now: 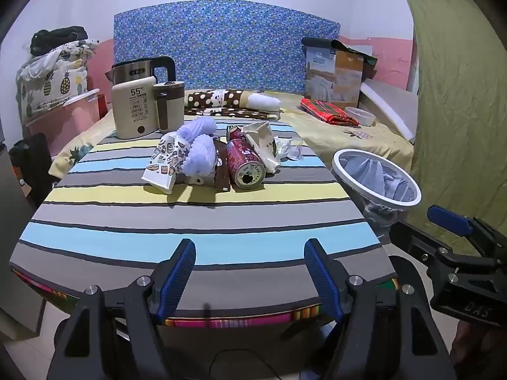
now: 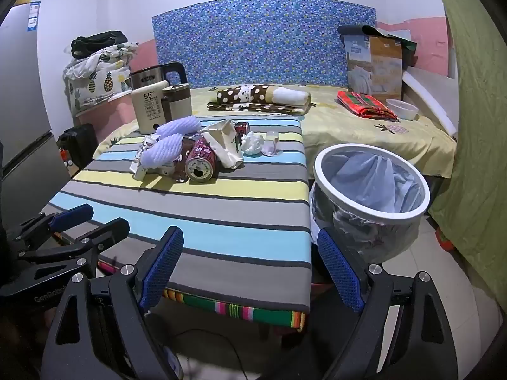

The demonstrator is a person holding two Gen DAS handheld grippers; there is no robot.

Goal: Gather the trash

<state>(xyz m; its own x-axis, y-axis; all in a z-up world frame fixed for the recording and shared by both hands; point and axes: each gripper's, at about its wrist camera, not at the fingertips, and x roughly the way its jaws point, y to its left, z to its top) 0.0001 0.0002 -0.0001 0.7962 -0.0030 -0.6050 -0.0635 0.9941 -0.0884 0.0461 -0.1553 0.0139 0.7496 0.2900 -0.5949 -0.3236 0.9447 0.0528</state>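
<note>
Beside the bin point(image 2: 370, 186), on the striped table point(image 2: 221, 221), trash waits: can point(image 2: 200, 161), paper cup point(image 1: 164, 164), tissue point(image 2: 252, 142). Both left gripper point(image 1: 250, 272) and right gripper point(image 2: 250, 269) hover spread and empty; next, reach for the can.

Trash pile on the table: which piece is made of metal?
The dark red drink can, lying on its side with its opened top facing the camera; the rest is paper, foam or plastic.
</note>
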